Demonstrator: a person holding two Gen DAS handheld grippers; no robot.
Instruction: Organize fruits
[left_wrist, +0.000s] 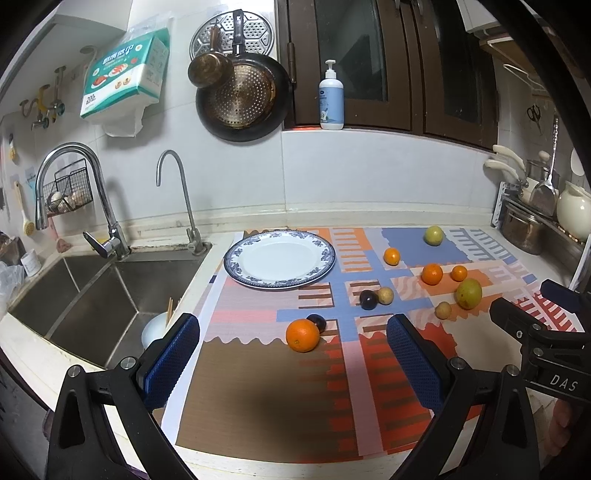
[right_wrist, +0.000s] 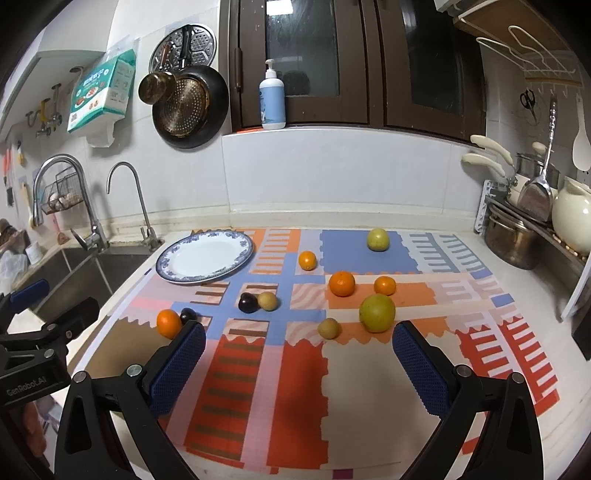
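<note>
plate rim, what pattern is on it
Blue floral band on the white plate, clearest in the left wrist view.

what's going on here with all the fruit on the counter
A person holds a gripper in each hand over a patterned mat. The left gripper and right gripper are both open and empty. The plate near the sink has nothing on it. Oranges, green fruits, dark plums and small tan fruits lie scattered on the mat; none is being touched.
</note>
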